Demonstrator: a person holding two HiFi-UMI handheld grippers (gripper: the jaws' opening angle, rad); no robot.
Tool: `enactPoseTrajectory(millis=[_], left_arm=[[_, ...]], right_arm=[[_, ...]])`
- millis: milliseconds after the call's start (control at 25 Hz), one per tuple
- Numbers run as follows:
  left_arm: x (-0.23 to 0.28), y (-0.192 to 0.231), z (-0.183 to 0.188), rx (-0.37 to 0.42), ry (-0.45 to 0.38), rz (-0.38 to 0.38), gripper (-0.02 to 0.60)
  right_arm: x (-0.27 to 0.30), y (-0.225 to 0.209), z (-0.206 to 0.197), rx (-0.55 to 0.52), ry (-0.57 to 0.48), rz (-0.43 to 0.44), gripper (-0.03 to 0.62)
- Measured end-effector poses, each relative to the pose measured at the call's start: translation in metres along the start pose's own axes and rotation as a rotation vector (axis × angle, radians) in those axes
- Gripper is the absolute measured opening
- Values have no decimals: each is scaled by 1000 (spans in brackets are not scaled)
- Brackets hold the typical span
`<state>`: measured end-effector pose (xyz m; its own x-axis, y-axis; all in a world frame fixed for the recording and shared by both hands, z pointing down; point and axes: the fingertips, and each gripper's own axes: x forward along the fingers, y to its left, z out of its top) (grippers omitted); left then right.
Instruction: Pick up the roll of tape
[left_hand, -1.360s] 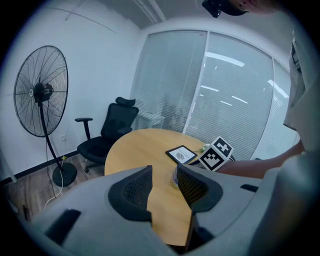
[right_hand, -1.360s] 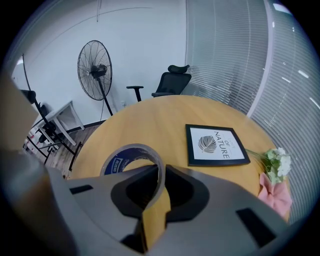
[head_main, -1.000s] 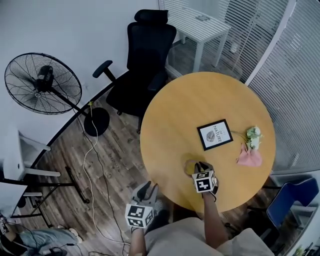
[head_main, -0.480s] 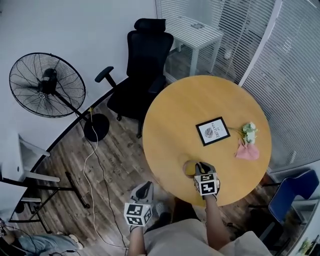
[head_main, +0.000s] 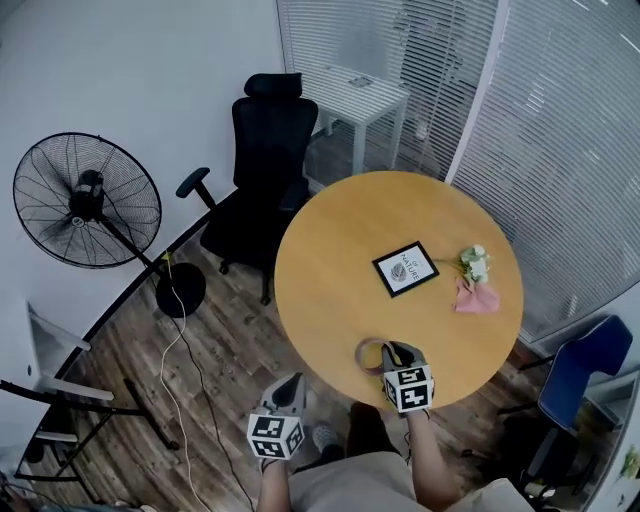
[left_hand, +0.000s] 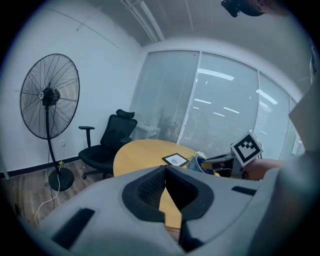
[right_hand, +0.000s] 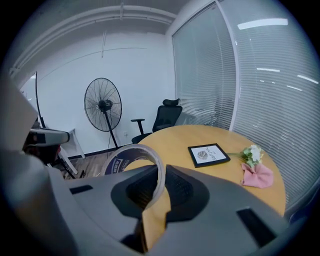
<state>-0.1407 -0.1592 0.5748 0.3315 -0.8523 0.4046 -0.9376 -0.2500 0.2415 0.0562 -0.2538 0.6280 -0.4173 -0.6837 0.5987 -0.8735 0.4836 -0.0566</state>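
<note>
Head view: your right gripper (head_main: 396, 352) holds the tape (head_main: 371, 352) over the surface's (head_main: 330, 250) near edge, and your left gripper (head_main: 289, 384) is beside it, over the floor.
Left gripper view: fingers (left_hand: 150, 187) pressed together, empty.
Right gripper view: fingers (right_hand: 185, 192) pinch the upright tape's rim.

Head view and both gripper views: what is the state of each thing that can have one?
roll of tape, clamped by its wall
right gripper, shut on the roll of tape
left gripper, shut, empty
picture frame, lying flat on table
office chair, upright, unoccupied
</note>
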Motion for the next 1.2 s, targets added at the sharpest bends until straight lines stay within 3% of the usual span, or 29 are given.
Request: enactPoseTrajectory(millis=[320,1200], left_arm=[[-16,-17,-7,26,-14,-89,9],[-44,-29,0,67,-46,-128,9]], right_arm=[[-49,21,-8,107,-83,-16,44],[-96,38,-6,209,-196,-16,46]])
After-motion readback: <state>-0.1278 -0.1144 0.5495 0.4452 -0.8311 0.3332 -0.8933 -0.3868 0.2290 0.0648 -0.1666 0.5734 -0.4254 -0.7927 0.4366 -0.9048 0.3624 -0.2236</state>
